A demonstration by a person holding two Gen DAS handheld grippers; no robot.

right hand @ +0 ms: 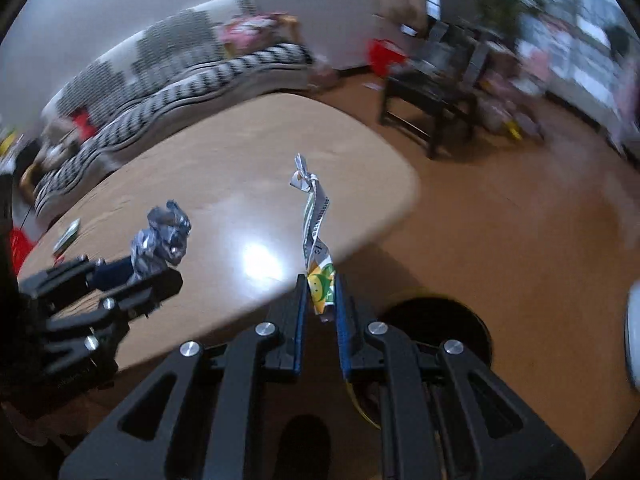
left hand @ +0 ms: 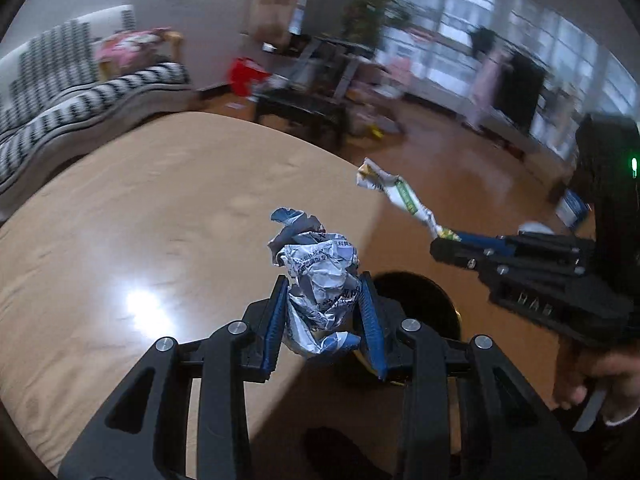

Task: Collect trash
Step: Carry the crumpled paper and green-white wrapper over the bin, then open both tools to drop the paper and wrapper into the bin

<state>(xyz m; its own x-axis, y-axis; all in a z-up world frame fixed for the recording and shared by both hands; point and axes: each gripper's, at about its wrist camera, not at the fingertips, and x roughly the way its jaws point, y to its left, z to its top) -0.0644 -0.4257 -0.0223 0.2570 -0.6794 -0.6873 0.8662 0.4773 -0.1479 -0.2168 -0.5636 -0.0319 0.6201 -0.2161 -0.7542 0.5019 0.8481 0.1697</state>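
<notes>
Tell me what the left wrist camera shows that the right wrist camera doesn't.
Only the left wrist view shows the person's hand gripping the right gripper. Only the right wrist view shows a small flat green-and-white packet lying on the table's far-left edge. Both show the glossy tan wooden table, the crumpled blue-and-white printed paper, the twisted green-and-white wrapper, the round black bin and the striped sofa.

Crumpled blue-and-white printed paper ball (left hand: 316,280), frame centre, clamped upright; twisted white-green snack wrapper (right hand: 316,236), frame centre, pinched upright.
</notes>
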